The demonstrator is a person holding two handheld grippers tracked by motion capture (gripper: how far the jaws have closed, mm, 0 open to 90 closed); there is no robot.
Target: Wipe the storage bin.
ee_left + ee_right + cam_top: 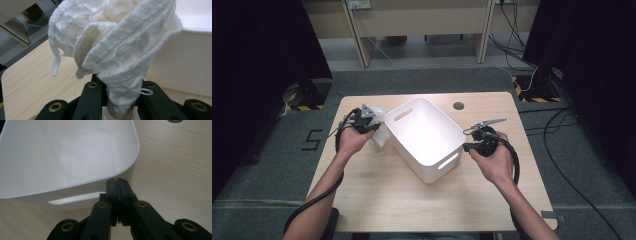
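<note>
- A white rectangular plastic bin with slot handles sits askew at the middle of the light wood bench; its inside shows bare white walls and floor.
- The bench stands on grey carpet; pale wooden furniture legs and loose cables lie beyond it, with dark curtains to either side.
- A bunched white knitted cloth is clamped at its lower end between the fingers of the left gripper, held above the bench just outside the bin's left wall.
- The right gripper rests at the bin's near-right corner, just beside its handle slot, its fingers pressed together with nothing between them.
</note>
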